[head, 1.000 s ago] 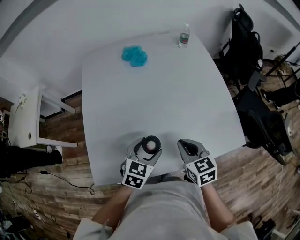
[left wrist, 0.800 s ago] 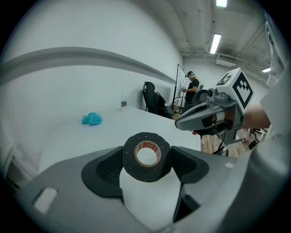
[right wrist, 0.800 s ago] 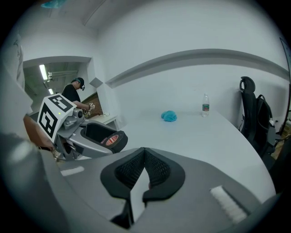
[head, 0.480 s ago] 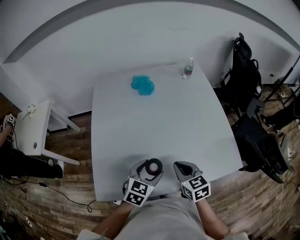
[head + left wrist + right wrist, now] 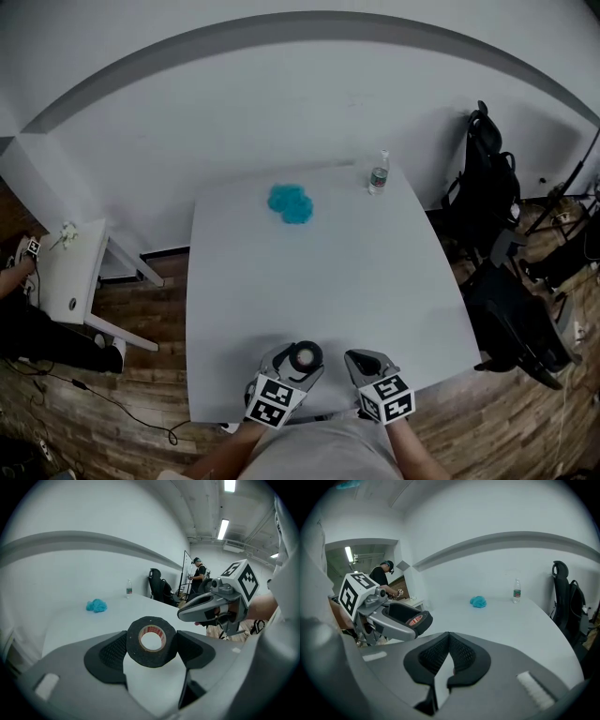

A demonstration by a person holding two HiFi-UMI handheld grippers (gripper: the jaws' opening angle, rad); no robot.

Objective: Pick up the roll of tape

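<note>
**Desk:** What has changed at the near edge of the worktop (image 5: 328, 272)?

**Photographer:** Little in the grip itself. The left claw (image 5: 300, 360) stays clenched on the roll of tape (image 5: 151, 641), its dark pads pressing the roll's two sides, just as a second ago. The head view has drawn back and now takes in far more of the wall. The roll appears to ride just clear of the surface, close in front of the person.

**Desk:** And what does that mean for the task?

**Photographer:** By the look of it, the pick-up is as good as made. The black roll is gripped square across its width and seems to be off the worktop. What remains is a steady hold.

**Desk:** The other hand?

**Photographer:** The right claw (image 5: 361, 362) hangs just beside the left, clenched on nothing, its pads meeting at the tips.

**Desk:** Any writing for the caption?

**Photographer:** Red print rings the tape's pale inner core and shows in both gripper views, but it is too small to read. The water bottle (image 5: 378, 174) at the far corner has a label, also illegible. Each marker cube (image 5: 275, 401) shows black-and-white squares and no words. The blue bundle (image 5: 292, 203) lies well apart from the claws, unmarked.
</note>
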